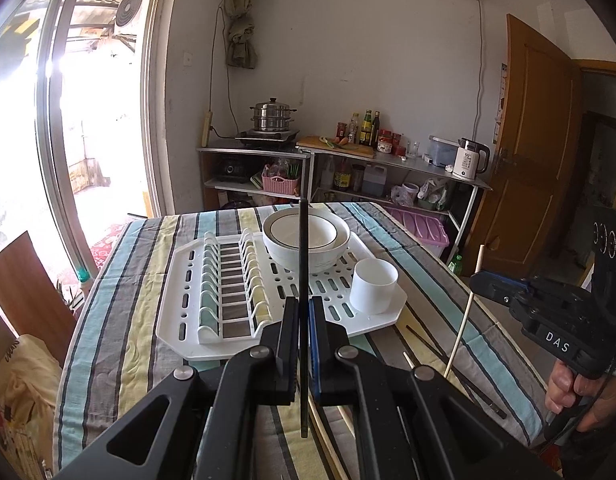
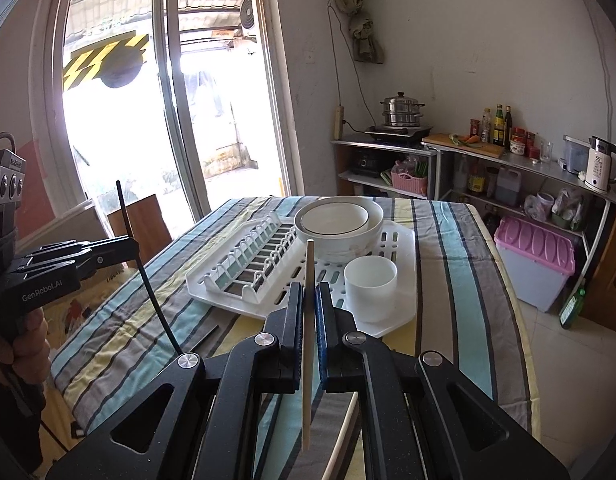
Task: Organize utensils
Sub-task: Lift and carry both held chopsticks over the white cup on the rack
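My left gripper [image 1: 304, 308] is shut on a black chopstick [image 1: 303, 248] that stands upright between its jaws, above the near table. My right gripper [image 2: 309, 294] is shut on a light wooden chopstick [image 2: 308, 280], also upright. In the left wrist view the right gripper [image 1: 478, 282] holds the wooden chopstick [image 1: 466, 312] at the right. In the right wrist view the left gripper [image 2: 134, 246] holds the black chopstick [image 2: 146, 272] at the left. A white cup [image 1: 373, 286] [image 2: 370, 288] stands on the white drying rack [image 1: 188, 280] [image 2: 400, 312], in front of both grippers. More chopsticks [image 1: 452, 368] lie on the cloth.
Stacked white bowls [image 1: 308, 240] [image 2: 340, 224] sit at the rack's far side, beside its plate slots [image 1: 232, 280]. The striped tablecloth [image 1: 120, 320] covers the table. Steel shelves with pot, bottles and kettle [image 1: 472, 158] stand behind. A pink-lidded bin [image 2: 534, 260] is on the floor at the right.
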